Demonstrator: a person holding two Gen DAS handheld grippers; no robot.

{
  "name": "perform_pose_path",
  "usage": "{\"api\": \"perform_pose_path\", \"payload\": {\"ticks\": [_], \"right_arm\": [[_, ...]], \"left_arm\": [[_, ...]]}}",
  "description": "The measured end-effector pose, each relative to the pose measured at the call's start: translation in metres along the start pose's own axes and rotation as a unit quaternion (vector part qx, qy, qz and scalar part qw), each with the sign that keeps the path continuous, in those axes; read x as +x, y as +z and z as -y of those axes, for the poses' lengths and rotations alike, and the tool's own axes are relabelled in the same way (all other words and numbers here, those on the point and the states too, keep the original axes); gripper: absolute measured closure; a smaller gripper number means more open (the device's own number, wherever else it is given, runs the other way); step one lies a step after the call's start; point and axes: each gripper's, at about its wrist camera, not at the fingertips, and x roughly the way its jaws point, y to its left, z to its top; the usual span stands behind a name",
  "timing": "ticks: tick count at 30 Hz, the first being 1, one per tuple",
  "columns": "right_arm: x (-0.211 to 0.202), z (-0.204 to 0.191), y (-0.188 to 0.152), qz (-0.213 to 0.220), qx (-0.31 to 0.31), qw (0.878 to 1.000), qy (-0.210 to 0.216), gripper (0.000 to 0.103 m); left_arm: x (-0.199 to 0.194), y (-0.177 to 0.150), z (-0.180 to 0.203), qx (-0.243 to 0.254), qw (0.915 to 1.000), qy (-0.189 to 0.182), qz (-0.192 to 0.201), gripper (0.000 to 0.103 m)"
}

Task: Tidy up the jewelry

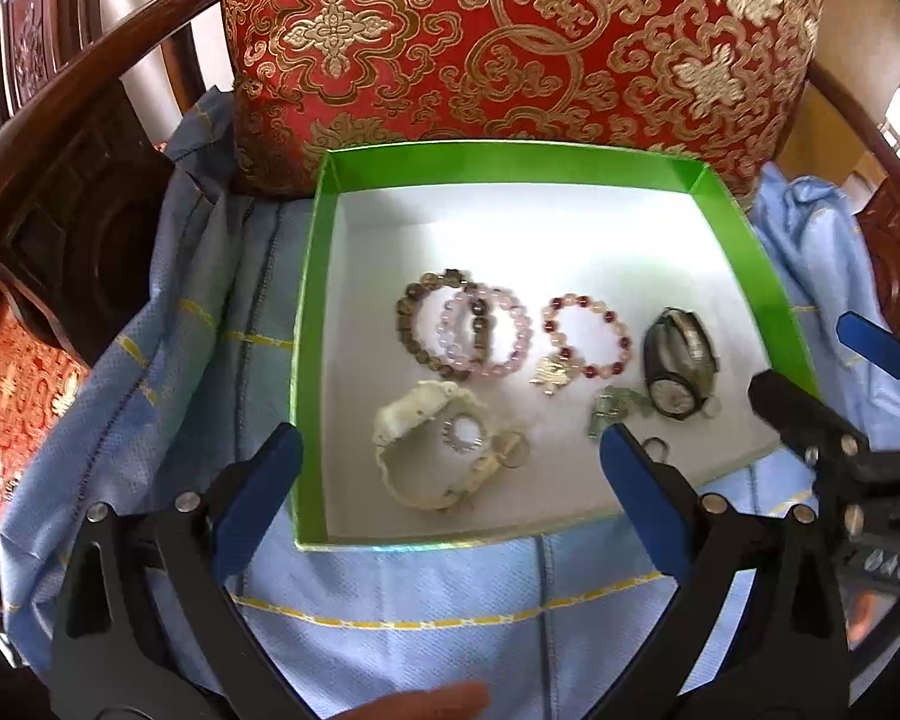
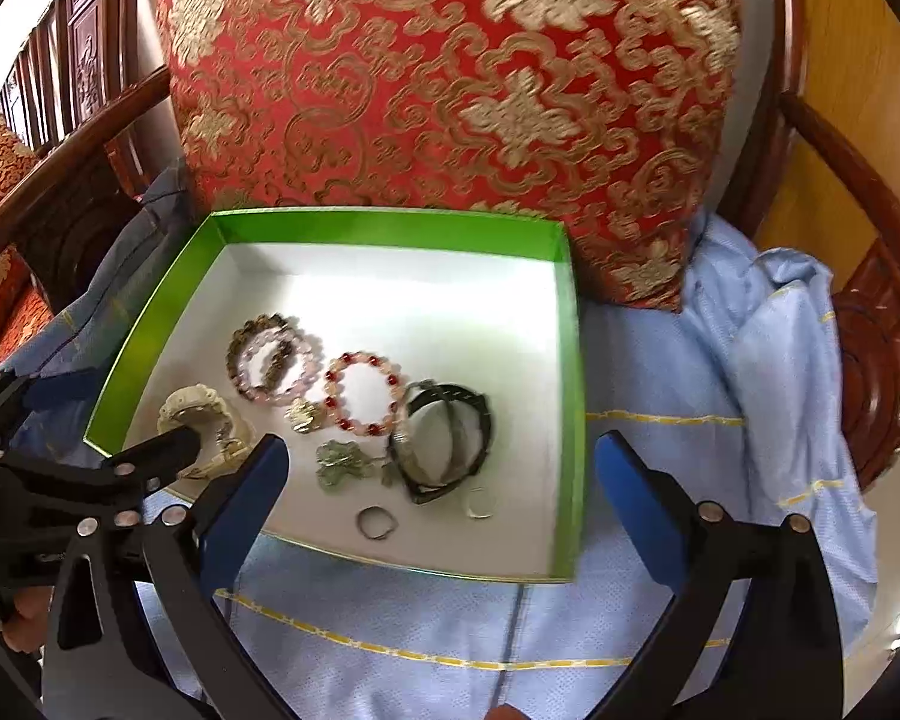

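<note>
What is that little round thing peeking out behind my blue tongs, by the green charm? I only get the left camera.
Observer: It's a dark metal ring. The right camera shows all of it, lying flat on the box floor, just in front of the charm.
Child: Are the right tongs holding anything? I only see their edge.
Observer: No. The right tongs are wide open with nothing gripped between them.
</note>
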Motion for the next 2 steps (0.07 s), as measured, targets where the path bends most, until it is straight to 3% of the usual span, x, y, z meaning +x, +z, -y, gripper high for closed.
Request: {"api": "perform_pose_path", "payload": {"ticks": [2], "right_arm": [[-0.0109,0.0145,-0.0021,0.015,0.016,1.0,-0.006,0.004]], "left_arm": [[-0.01,-0.0074,-0.0034,-0.008,0.9998,-0.006,0.014,0.005]]}}
